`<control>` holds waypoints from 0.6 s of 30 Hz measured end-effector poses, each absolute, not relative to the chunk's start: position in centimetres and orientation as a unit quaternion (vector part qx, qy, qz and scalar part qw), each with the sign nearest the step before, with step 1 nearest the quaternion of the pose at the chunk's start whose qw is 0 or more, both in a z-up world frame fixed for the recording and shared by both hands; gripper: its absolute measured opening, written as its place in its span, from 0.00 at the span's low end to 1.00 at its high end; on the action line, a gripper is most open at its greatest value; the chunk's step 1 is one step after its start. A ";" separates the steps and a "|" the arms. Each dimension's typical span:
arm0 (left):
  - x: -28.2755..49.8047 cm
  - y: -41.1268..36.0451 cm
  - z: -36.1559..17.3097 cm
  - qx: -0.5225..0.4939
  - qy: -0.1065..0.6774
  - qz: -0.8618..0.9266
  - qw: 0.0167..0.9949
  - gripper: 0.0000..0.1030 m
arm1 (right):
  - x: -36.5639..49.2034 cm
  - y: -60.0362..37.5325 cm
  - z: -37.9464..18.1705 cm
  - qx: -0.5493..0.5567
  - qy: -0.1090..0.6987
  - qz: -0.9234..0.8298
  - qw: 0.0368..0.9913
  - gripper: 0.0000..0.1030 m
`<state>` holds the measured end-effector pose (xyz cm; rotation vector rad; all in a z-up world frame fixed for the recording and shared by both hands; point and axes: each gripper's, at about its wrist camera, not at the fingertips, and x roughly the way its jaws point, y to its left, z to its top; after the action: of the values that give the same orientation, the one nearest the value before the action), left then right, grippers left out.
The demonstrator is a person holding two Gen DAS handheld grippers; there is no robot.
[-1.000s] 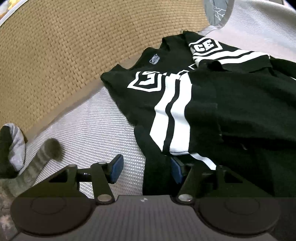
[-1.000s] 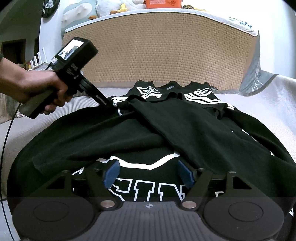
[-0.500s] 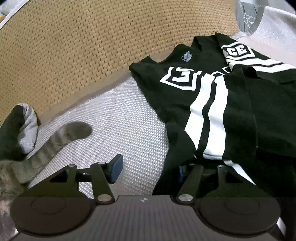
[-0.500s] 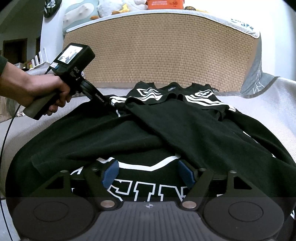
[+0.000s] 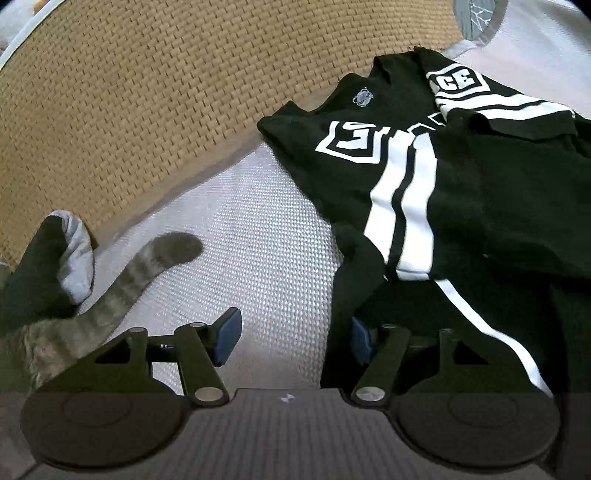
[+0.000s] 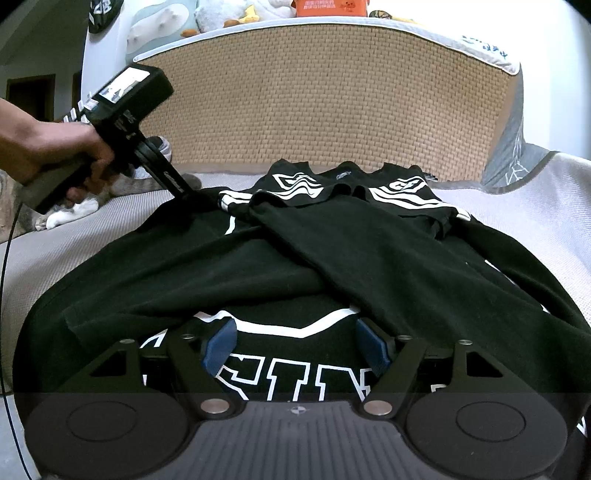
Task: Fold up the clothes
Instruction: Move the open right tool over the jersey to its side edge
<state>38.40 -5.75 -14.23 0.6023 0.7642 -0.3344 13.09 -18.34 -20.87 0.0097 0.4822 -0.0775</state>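
Right, nearest the right gripper (image 6: 295, 349): fingers spread wide, nothing between the blue pads, hovering over the jersey's (image 6: 332, 266) printed white lettering. The jersey is black with white stripes, spread on the grey mat (image 6: 546, 221), both sleeves crossed over its front. Left gripper (image 5: 291, 338): fingers parted about halfway, having just opened a bit; left pad over bare mat, right pad tucked behind the jersey's edge, so I can't tell if cloth is actually pinched. In the right wrist view that gripper's tip sits at the jersey's far-left shoulder area, a hand (image 6: 62, 155) on its handle. Left of it, a striped cat tail (image 5: 147, 266) lies on the mat, next to a grey-and-black sock (image 5: 55, 262). Collar end of the jersey touches the woven tan backrest (image 6: 332, 103). Stuffed toys (image 6: 236, 13) sit on top, furthest back.
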 end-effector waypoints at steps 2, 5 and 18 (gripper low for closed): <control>37.2 -6.2 -14.0 0.316 0.361 -0.171 0.861 0.61 | 13.1 -18.4 -20.8 0.005 0.240 -0.038 0.970 0.72; 34.9 -6.9 -13.6 0.355 0.347 -0.203 0.844 0.61 | 13.0 -18.3 -20.7 0.002 0.244 -0.040 0.969 0.72; 28.9 -8.8 -11.2 0.352 0.308 -0.237 0.852 0.62 | 11.6 -18.4 -19.5 0.000 0.281 -0.039 0.959 0.71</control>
<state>28.93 -8.78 -11.20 0.7403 0.6484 -0.4998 11.55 -18.40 -19.47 0.0001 0.5701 -0.0786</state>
